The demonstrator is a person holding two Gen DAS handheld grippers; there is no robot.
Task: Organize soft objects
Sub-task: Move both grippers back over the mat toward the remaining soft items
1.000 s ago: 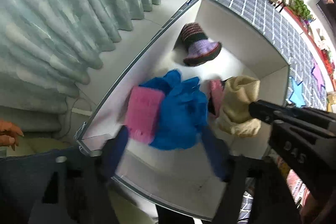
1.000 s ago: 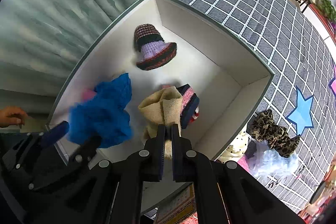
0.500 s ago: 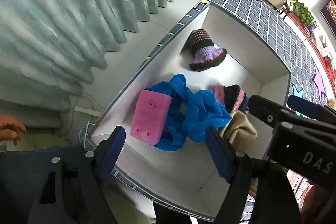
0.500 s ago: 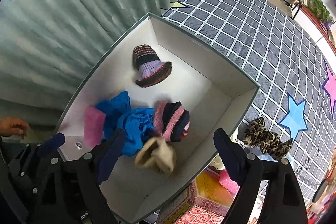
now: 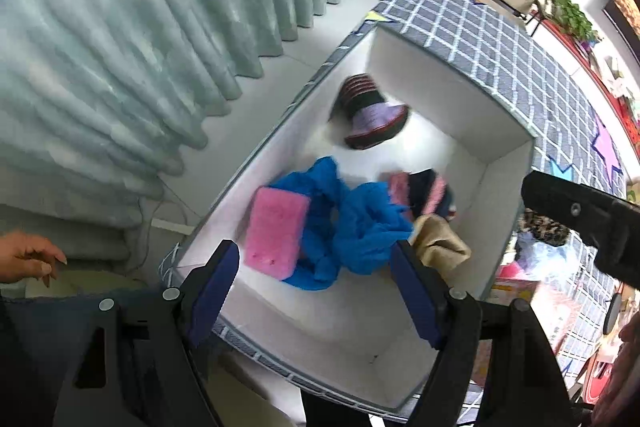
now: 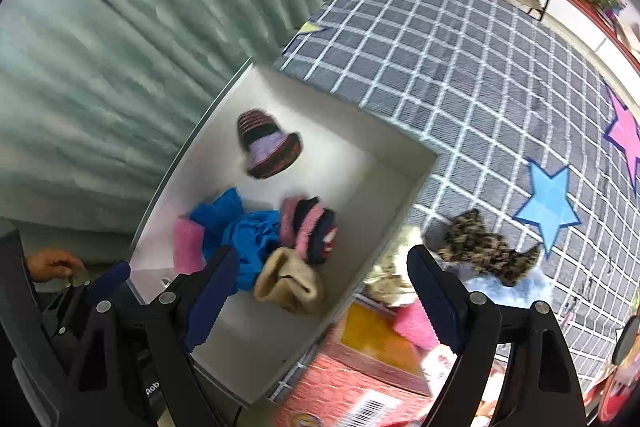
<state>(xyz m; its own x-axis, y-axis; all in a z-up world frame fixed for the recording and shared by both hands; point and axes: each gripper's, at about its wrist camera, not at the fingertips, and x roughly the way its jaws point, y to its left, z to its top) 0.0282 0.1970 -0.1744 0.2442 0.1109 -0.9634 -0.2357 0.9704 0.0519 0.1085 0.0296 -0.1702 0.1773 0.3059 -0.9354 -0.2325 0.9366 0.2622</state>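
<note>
A white box (image 5: 460, 107) (image 6: 404, 187) with a grey checked rim holds soft things: a striped knit hat (image 5: 372, 119) (image 6: 268, 147), a blue cloth (image 5: 352, 223) (image 6: 240, 227), a pink sponge (image 5: 276, 231) (image 6: 186, 241), a pink and navy knit piece (image 5: 424, 191) (image 6: 310, 227) and a beige cloth (image 5: 438, 245) (image 6: 290, 281). My left gripper (image 5: 316, 291) hangs open above the box's near end, with nothing in it. Over the box's right edge my right gripper (image 6: 324, 303) stands open and empty above the beige cloth. A leopard-print cloth (image 6: 484, 247) lies outside on the mat.
A grey checked mat (image 6: 480, 67) with coloured stars lies to the right of the box. Pale green curtains (image 5: 140, 27) hang to the left. A person's hand (image 5: 24, 257) shows at the left edge. Cartons and a pink item (image 6: 416, 323) lie below the box's right side.
My right gripper opened and let the beige cloth drop into the box, then rose and shifted right. The blue cloth settled beside the pink sponge. The left gripper stayed open and barely moved.
</note>
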